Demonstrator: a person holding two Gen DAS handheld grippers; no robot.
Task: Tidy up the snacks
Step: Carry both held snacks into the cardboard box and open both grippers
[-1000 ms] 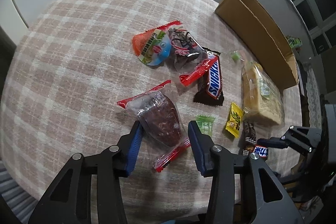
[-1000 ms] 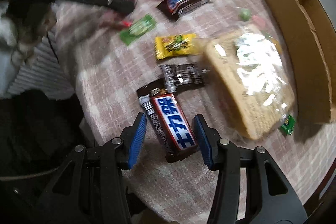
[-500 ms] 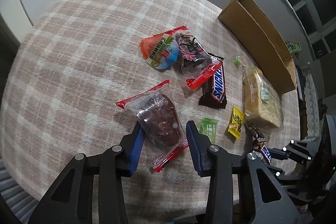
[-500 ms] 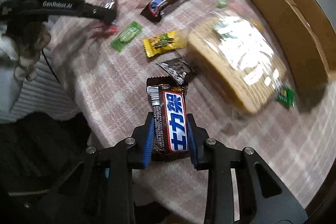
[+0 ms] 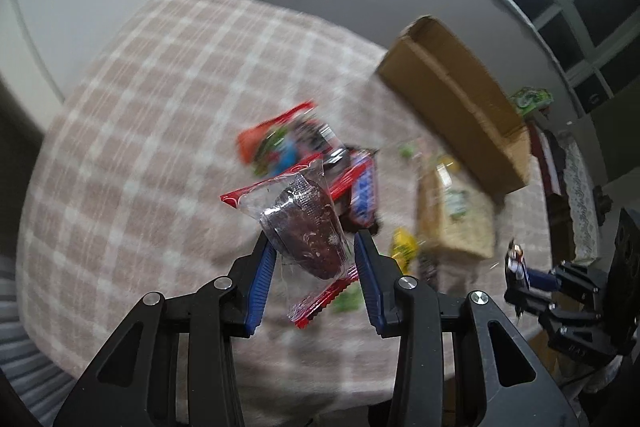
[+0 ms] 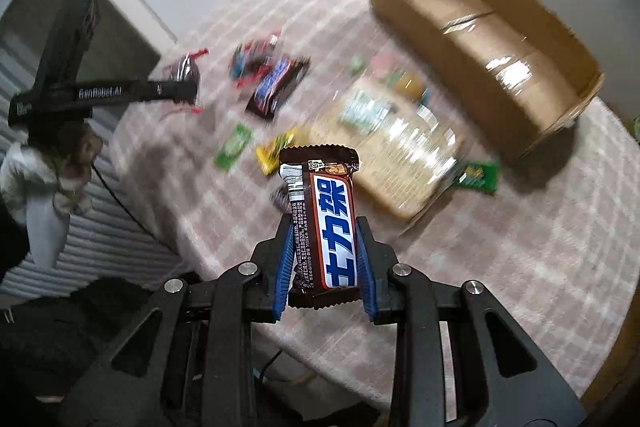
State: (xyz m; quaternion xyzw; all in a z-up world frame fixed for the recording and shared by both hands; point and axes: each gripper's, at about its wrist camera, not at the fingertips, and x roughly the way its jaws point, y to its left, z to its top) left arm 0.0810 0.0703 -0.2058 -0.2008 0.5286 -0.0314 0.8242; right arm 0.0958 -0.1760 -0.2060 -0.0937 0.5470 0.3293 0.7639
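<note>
1. Pinching a brown chocolate bar, the right gripper carries it clear of the counter.
2. The left gripper is clamped on a clear-wrapped brown cake, also lifted.
3. Farther off, the cardboard box sits open, probably their destination.

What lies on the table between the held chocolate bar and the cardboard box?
In the right wrist view, a large clear bread bag, with a green packet beside it.

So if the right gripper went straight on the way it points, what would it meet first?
Probably the tablecloth near the clear bread bag, beyond the bar that the right gripper holds. Depth is unclear, and the view is blurred.
</note>
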